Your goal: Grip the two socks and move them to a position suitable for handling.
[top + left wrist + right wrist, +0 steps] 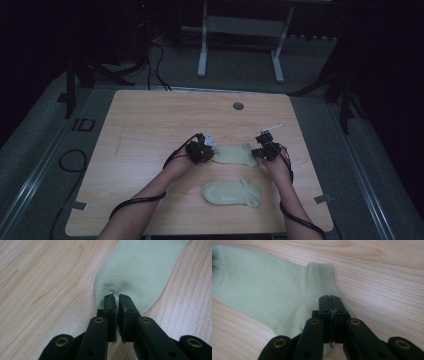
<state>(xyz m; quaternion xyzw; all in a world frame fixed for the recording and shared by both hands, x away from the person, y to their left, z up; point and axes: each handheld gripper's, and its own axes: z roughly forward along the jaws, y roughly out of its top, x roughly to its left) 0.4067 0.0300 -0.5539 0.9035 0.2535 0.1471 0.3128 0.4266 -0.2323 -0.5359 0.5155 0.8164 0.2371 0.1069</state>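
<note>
Two pale green socks lie on the wooden table (150, 120), and we are working the farther sock (234, 154), stretched flat between our two tongs. Our left gripper (116, 295) sits at the toe end: its jaws are nearly together with a thin slit between them, a small pucker of the toe fabric gathered right at the tips, so we call it clenched on the farther sock's toe. From above, that left gripper (202, 148) touches the sock's left end, cable trailing back along our forearm.

Over to the right gripper (329, 296): jaws pressed tight together, thin fabric caught in the seam between them, right at the heel edge just below the ribbed cuff (324, 272). The rest of the sock spreads away to the left of these jaws, flat on the wood. In the high view the right gripper (266, 148) touches the sock's right end.

Just behind both tongs, on our side and between our forearms, the nearer sock (231, 193) lies flat and untouched, apart from the farther one
</note>
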